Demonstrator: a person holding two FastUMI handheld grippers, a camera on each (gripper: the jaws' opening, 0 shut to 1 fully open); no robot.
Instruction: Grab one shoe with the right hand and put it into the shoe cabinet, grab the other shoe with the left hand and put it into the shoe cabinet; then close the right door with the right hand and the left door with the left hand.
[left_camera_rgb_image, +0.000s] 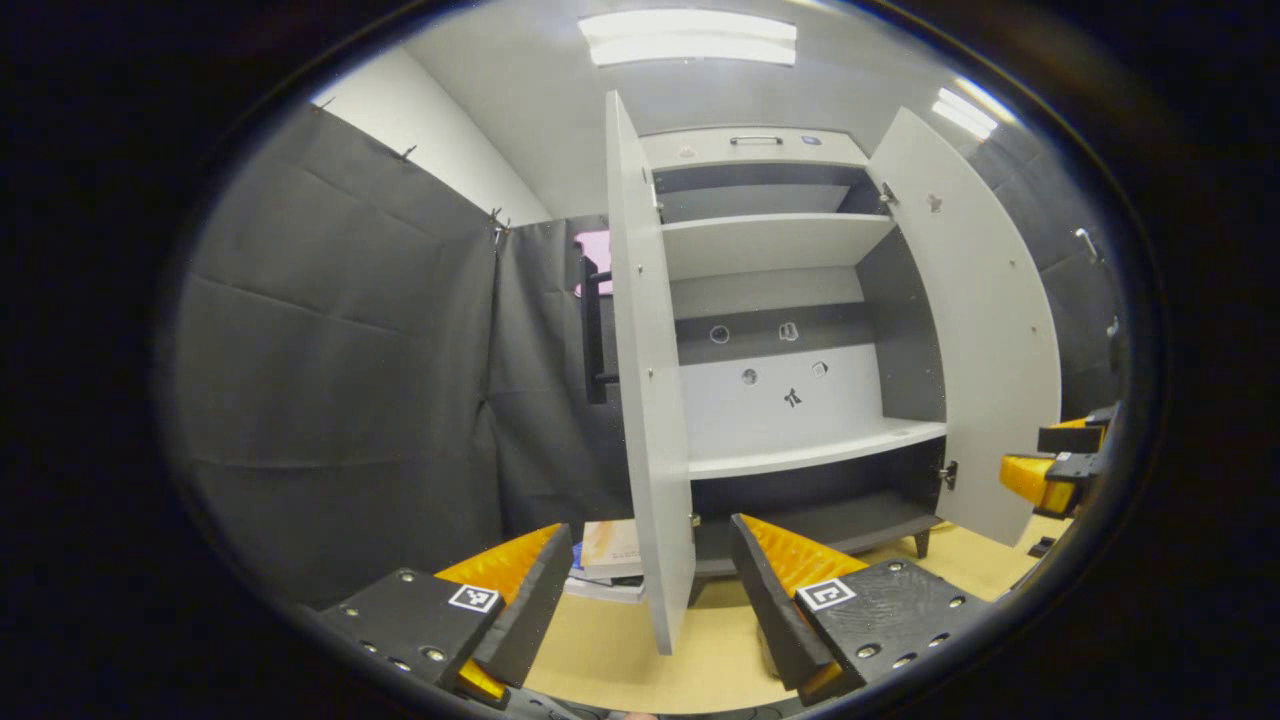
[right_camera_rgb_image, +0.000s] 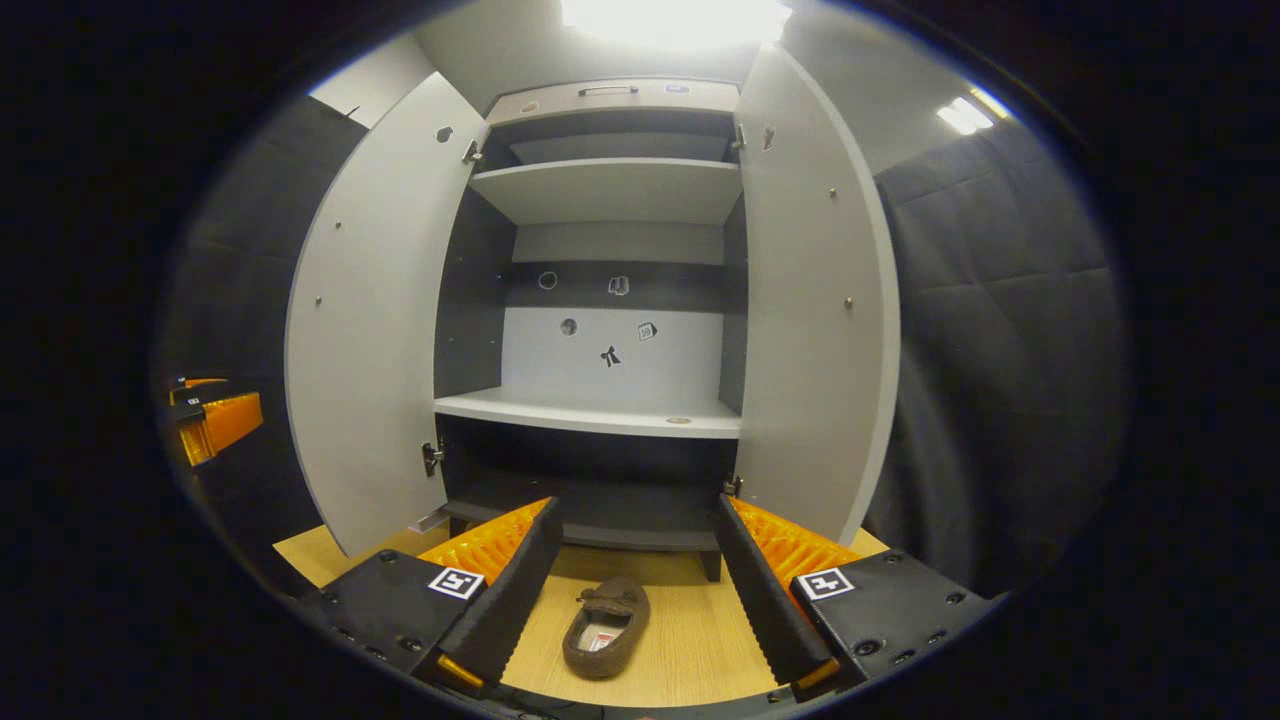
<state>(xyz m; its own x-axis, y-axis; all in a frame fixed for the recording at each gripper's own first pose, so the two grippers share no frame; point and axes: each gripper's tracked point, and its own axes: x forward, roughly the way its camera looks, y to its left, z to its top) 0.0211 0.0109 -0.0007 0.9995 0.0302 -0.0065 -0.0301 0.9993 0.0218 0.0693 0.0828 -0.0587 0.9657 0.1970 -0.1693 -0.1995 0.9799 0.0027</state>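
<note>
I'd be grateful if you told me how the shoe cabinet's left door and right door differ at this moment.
In the left gripper view, the left door stands edge-on just ahead of the left tool, while the right door shows its broad inner face, farther off. A dark bar handle shows behind the left door; none shows on the right door. Both are pale grey, swung open, and hinged to the shoe cabinet.
</note>
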